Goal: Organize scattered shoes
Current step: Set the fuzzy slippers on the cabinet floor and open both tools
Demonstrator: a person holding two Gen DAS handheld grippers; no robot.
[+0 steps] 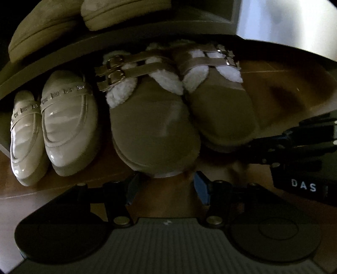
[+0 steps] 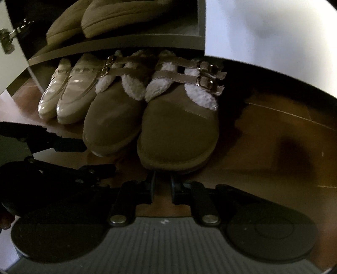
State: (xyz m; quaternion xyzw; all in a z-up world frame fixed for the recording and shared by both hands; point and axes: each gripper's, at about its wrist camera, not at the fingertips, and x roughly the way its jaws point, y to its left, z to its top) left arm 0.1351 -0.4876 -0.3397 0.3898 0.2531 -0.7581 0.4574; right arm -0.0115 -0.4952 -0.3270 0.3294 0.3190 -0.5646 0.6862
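Slippers [image 1: 155,126] in tan suede with fleece lining sit paired on the wooden floor [image 1: 284,84] under the shelf [image 1: 105,40], just beside cream loafers [image 1: 69,124]. I see my left tool [image 1: 166,185] released at one toe — my right tool [image 2: 163,181] nearly clenched, gripping nothing.

Two tan suede clogs [image 1: 155,126] [image 1: 223,109] with white fleece lining and double buckled straps stand upright side by side, touching, toes outward, under the lower shelf. Left of them sits a glossy cream loafer pair [image 1: 67,122]. Above, two tan slippers [image 1: 80,19] rest on the shelf.
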